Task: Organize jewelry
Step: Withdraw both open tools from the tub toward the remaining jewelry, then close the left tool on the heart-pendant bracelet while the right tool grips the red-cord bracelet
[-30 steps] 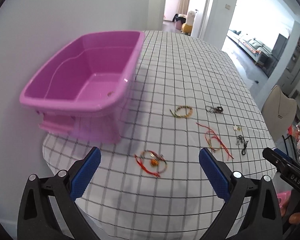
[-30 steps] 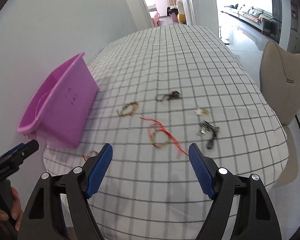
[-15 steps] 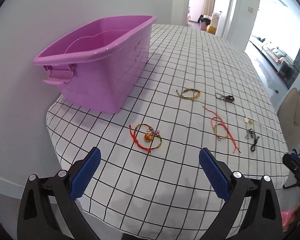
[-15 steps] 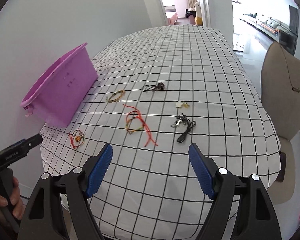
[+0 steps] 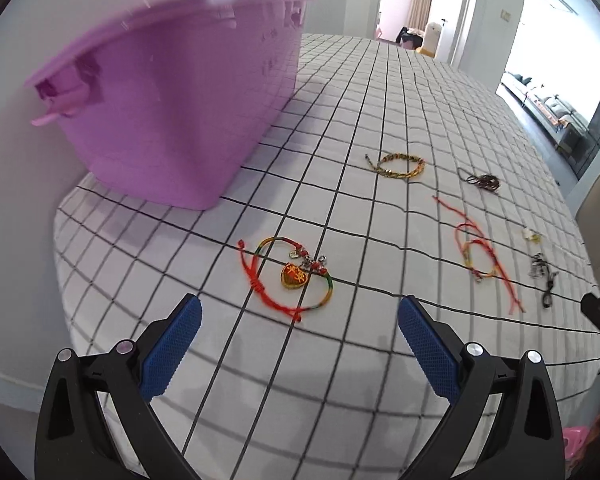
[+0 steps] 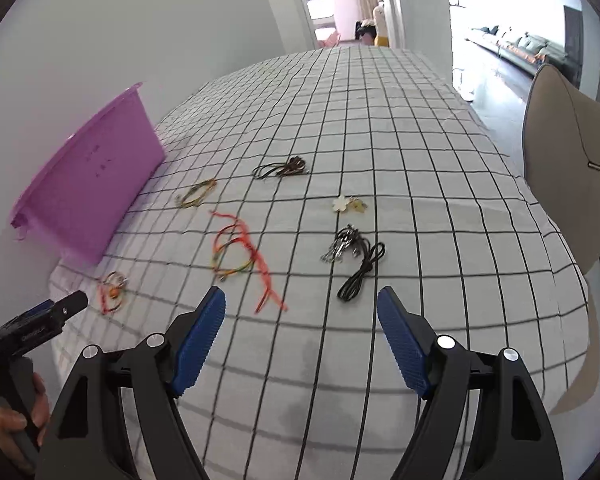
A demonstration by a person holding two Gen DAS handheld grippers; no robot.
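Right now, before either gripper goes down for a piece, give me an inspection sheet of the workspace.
Surface: table under a white checked cloth, lying flat.
Job's things: six jewelry pieces loose on the cloth, apart from one another: heart-charm bracelet, red and yellow cord bracelet, braided yellow bracelet, dark cord piece, white flower piece, black cord necklace. Purple bin stands at the table's left edge; its inside is hidden.
Clutter: nothing seen.
Grippers: left gripper open, empty, in front of the heart-charm bracelet; right gripper open, empty, near the cord pieces.
Cables: nothing seen.
Surroundings: beige chair at the right, open doorway beyond.
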